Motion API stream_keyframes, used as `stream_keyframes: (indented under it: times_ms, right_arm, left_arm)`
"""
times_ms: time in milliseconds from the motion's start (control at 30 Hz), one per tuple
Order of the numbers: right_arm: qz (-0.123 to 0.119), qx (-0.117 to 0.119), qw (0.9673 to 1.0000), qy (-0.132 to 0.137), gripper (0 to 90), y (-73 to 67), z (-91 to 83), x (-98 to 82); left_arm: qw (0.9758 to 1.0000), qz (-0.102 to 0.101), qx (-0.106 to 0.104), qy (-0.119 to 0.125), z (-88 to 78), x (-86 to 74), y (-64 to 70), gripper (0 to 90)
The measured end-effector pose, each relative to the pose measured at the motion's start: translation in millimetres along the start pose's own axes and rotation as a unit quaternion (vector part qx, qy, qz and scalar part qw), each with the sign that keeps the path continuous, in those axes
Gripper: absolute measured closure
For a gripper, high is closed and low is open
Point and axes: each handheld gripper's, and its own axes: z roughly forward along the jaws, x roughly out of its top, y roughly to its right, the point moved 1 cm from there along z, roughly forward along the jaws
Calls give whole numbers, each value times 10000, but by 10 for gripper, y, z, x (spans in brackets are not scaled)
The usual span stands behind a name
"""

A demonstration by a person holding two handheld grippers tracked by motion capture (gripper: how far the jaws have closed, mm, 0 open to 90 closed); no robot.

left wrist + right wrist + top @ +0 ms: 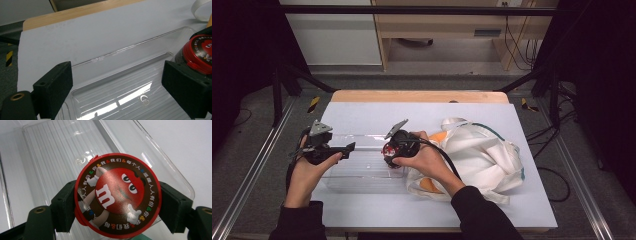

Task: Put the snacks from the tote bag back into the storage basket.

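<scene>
The tub point(117, 195) of candy, round with a red lid showing a red cartoon figure and a white "m", sits pinched between the two black pads of the right claw point(117, 205), one pad pressing each side of its rim. It hangs over the right end of a clear tray point(62, 150), above the tray's ribbed floor. In the high view the tub point(388, 150) shows as a dark red spot at the tip of the right claw point(391, 150), with the person's right hand point(427, 160) wrapped around the claw's body.

The tray point(362, 172) lies lengthwise on the white worktop point(412, 112), between the two hands. The left claw point(348, 148) hovers over the tray's left end, held by the left hand point(307, 175); its pads stand spread wide with nothing between them. Seen along that claw point(117, 85), the tray's far rim point(130, 47) runs across, and the tub's red lid point(197, 53) sits just behind the right-side pad.

A white cloth bag point(477, 155) with something orange inside lies on the worktop just right of the tray, under the right forearm.
</scene>
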Motion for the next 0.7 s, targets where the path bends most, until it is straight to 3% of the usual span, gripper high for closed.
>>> stream_keyframes:
  times_ms: [700]
  right_arm:
    - [-177,-28,9997,-169,261,-20,48,-13]
  left_arm:
    - [10000,-7,-17,-10,5,-5,-4,98]
